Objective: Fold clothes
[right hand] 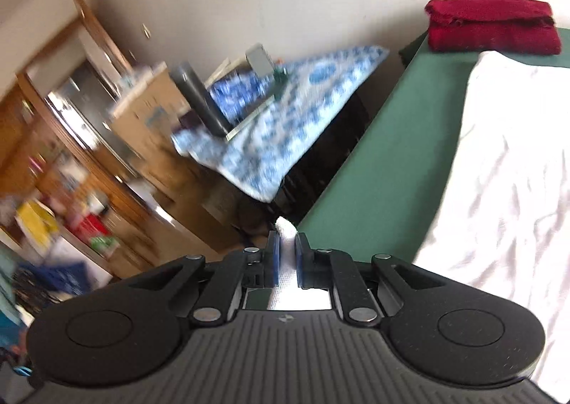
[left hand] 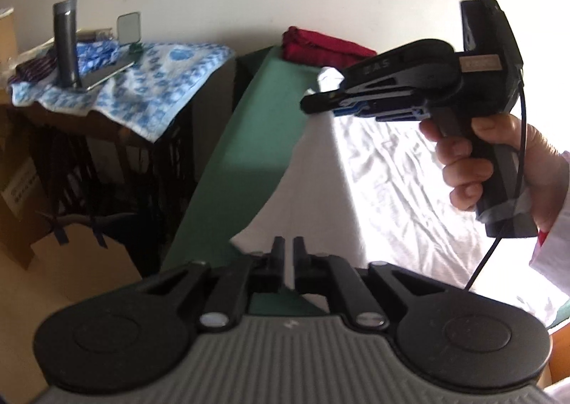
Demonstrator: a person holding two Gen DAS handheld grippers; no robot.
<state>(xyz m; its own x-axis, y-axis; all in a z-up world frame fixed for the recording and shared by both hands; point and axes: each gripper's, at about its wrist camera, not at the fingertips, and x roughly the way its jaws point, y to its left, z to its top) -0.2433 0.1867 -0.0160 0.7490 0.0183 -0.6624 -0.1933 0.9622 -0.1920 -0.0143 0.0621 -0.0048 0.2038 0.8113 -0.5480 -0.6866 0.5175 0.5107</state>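
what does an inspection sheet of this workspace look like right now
surface: green surface, partly bare.
job's things: white cloth spread and wrinkled; folded red cloth at the far end.
clutter: nothing seen on the surface.
grippers: left gripper jaws nearly closed at the white cloth's edge, grip unclear; right gripper shut on a white cloth corner.
cables: black cable hangs from the right gripper's handle.
surroundings: blue patterned cloth on a side table, cardboard boxes, wooden cabinet.

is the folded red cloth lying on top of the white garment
No, the folded red cloth sits on the green surface at its far end, just beyond the white garment edge.
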